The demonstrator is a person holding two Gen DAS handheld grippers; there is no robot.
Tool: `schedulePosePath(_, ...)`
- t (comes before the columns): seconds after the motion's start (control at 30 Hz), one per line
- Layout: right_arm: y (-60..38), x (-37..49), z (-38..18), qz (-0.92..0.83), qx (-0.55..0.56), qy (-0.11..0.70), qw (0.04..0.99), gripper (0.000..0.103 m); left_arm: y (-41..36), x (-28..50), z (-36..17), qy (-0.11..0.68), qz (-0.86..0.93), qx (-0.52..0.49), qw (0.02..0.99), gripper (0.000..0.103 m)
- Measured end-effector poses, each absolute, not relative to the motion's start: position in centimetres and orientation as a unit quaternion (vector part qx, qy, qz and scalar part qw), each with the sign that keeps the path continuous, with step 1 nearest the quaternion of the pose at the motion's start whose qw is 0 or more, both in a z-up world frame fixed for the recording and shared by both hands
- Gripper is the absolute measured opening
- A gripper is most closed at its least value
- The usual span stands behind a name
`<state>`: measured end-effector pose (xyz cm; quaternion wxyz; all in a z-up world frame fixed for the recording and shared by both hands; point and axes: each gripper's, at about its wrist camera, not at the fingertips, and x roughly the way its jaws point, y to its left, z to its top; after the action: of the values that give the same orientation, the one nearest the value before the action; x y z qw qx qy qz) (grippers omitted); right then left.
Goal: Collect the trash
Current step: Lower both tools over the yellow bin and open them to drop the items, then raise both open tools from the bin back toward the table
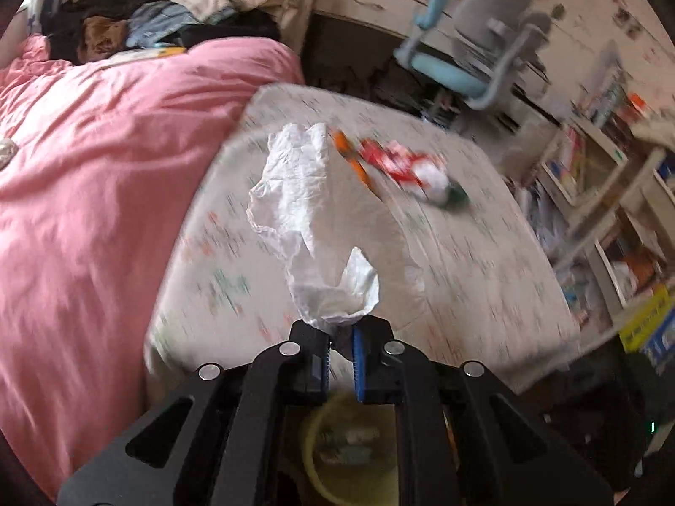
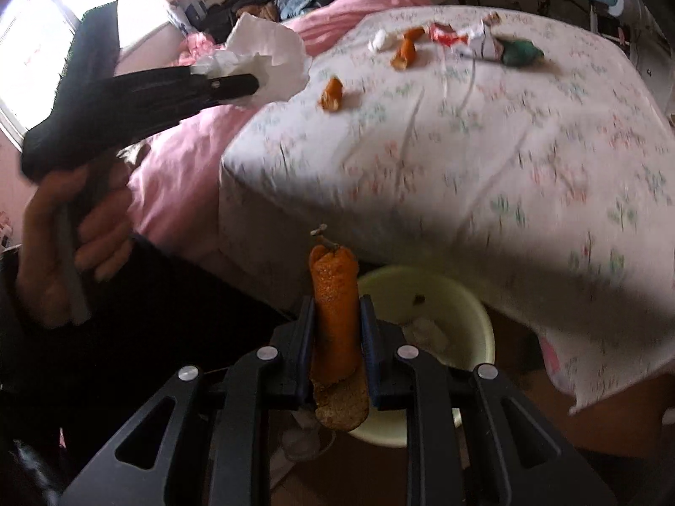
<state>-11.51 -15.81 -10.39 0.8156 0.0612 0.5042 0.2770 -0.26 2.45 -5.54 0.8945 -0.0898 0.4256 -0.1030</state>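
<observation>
My left gripper [image 1: 341,329] is shut on a crumpled white tissue [image 1: 303,211], held in the air over the corner of the bed. From the right wrist view the same gripper [image 2: 253,82] shows at upper left, gripped by a hand [image 2: 71,244], with the tissue [image 2: 270,57] at its tip. My right gripper [image 2: 337,308] is shut on a long strip of orange peel [image 2: 335,308] above a pale yellow bin [image 2: 476,320] on the floor. The bin [image 1: 312,455] also lies under the left gripper. More orange peel [image 2: 331,95], a red-white wrapper [image 2: 447,36] and a green scrap [image 2: 519,54] lie on the floral sheet [image 2: 506,160].
A pink duvet [image 1: 93,160] covers the left of the bed, with clothes [image 1: 139,21] piled at its head. A blue and grey desk chair [image 1: 468,50] and cluttered shelves [image 1: 599,194] stand to the right. A small white wad [image 2: 379,40] lies among the trash on the sheet.
</observation>
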Motion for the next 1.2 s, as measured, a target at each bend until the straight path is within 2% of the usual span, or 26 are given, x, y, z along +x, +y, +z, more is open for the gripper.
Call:
schedulePosePath(0.27, -16.1, -13.5, -12.5, 0.262, 0.054, 0.532, 0.804, 0.022, -2.2, -5.7, -8.3, 0.465, -0.139, -0.035, 0.873, 0.009)
schedulePosePath(0.33, -16.2, -13.6, -13.1, 0.256, 0.053, 0.543, 0.798, 0.024, -2.9, -6.6, -9.1, 0.476, -0.136, -0.019, 0.868, 0.009)
schedulePosePath(0.4, -16.6, -13.7, -13.8, 0.238, 0.052, 0.555, 0.795, 0.034, -3.8, -7.5, -9.9, 0.489, -0.133, 0.006, 0.862, 0.009)
schedulePosePath(0.5, -17.8, -13.6, -13.5, 0.222, 0.079, 0.548, 0.802, 0.037, -5.1, -7.8, -11.7, 0.527, -0.138, 0.039, 0.838, 0.011)
schedulePosePath(0.57, -18.7, -13.4, -13.1, 0.208, 0.098, 0.536, 0.812, 0.04, -5.8, -7.9, -12.9, 0.552, -0.141, 0.056, 0.82, 0.021)
schedulePosePath(0.67, -19.7, -13.5, -12.5, 0.195, 0.123, 0.519, 0.823, 0.042, -6.3, -8.4, -13.3, 0.558, -0.138, 0.075, 0.815, 0.048)
schedulePosePath(0.73, -20.2, -13.5, -12.3, 0.19, 0.132, 0.509, 0.829, 0.043, -6.2, -8.6, -12.9, 0.549, -0.138, 0.071, 0.821, 0.055)
schedulePosePath(0.87, -20.8, -13.7, -12.1, 0.186, 0.145, 0.491, 0.838, 0.049, -5.0, -8.2, -12.1, 0.536, -0.127, 0.042, 0.834, 0.058)
schedulePosePath(1.07, -21.1, -13.8, -11.5, 0.179, 0.147, 0.477, 0.848, 0.049, -2.9, -7.9, -9.7, 0.478, -0.091, -0.007, 0.874, 0.072)
schedulePosePath(1.2, -20.7, -13.7, -11.5, 0.177, 0.128, 0.477, 0.851, 0.05, -1.6, -7.6, -8.7, 0.455, -0.069, -0.033, 0.887, 0.075)
